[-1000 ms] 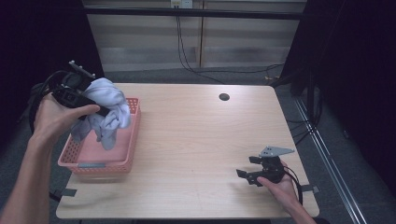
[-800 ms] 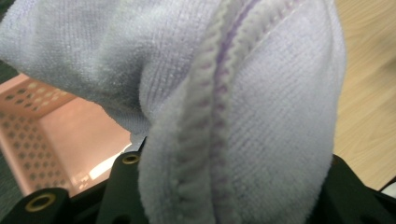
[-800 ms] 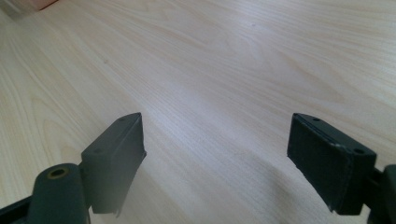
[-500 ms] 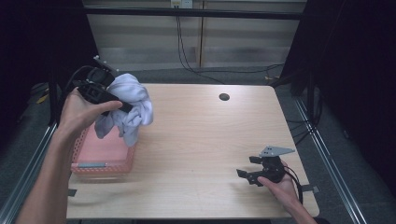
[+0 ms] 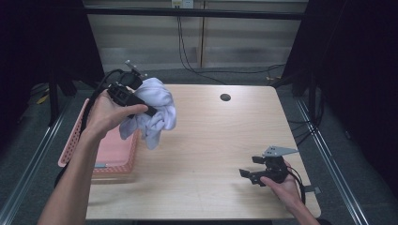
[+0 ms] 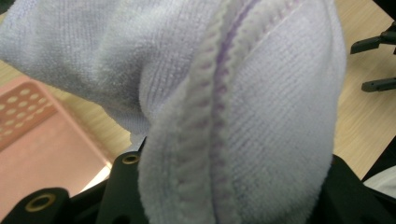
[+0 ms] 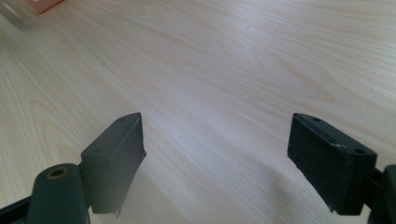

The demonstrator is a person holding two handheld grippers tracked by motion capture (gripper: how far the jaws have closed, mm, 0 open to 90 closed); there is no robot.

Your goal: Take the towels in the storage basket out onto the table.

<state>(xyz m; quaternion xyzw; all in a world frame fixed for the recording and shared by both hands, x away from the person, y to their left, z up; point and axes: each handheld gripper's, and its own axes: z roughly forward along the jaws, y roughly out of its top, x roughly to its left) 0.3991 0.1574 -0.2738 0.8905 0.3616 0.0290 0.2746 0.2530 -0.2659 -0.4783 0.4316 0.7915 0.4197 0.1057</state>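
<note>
A bunched white towel with lilac stitching [image 5: 157, 112] hangs in the air over the table's left part, just right of the pink basket [image 5: 110, 157]. My left gripper [image 5: 148, 104] is shut on its upper folds, held up in the person's left hand. In the left gripper view the towel [image 6: 233, 107] bulges between the black jaws and covers most of them. My right gripper [image 5: 248, 166] rests low near the table's front right corner. In the right gripper view its jaws [image 7: 217, 154] stand wide apart over bare wood with nothing between them.
The pink perforated basket sits at the wooden table's [image 5: 220, 136] left edge, and no contents show inside it. A small dark round hole [image 5: 225, 97] marks the table's far middle. Metal rails run along both sides of the table, and cables trail behind it.
The left hand has carried the towel rightward, from above the basket to over the table beside it. The right gripper has stayed where it was.
</note>
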